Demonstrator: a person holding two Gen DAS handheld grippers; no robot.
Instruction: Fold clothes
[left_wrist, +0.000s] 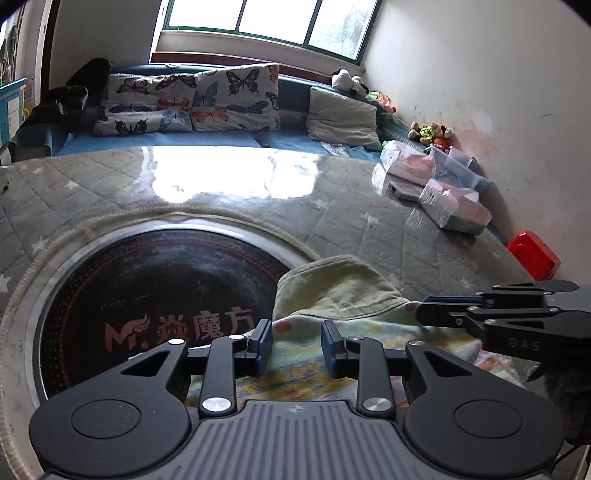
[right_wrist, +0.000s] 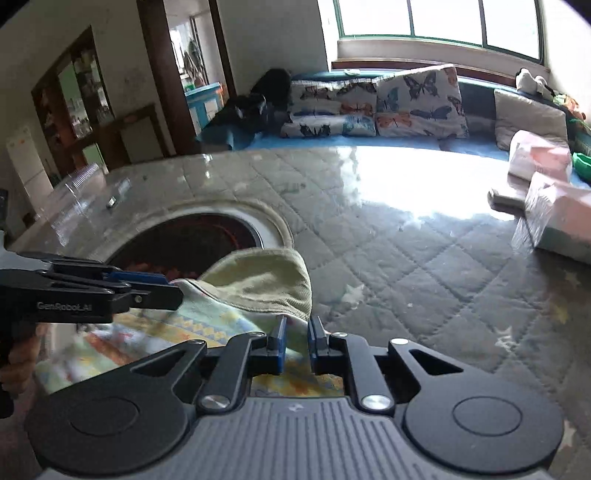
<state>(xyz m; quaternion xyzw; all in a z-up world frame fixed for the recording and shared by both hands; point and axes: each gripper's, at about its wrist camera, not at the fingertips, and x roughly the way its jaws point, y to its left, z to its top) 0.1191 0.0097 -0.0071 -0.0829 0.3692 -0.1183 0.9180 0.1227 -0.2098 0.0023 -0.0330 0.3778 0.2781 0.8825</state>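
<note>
Small patterned garment with a plain green lining lies bunched on the quilted table, partly over the dark round hob set into it. Left gripper is partly spread over the cloth, pads not pressing; right gripper is nearly pressed together at the edge (a fold sits between the pads, but a real pinch can't be told). Looks light, soft, floppy, so probably best taken by corners or hem, both sides at once.
</note>
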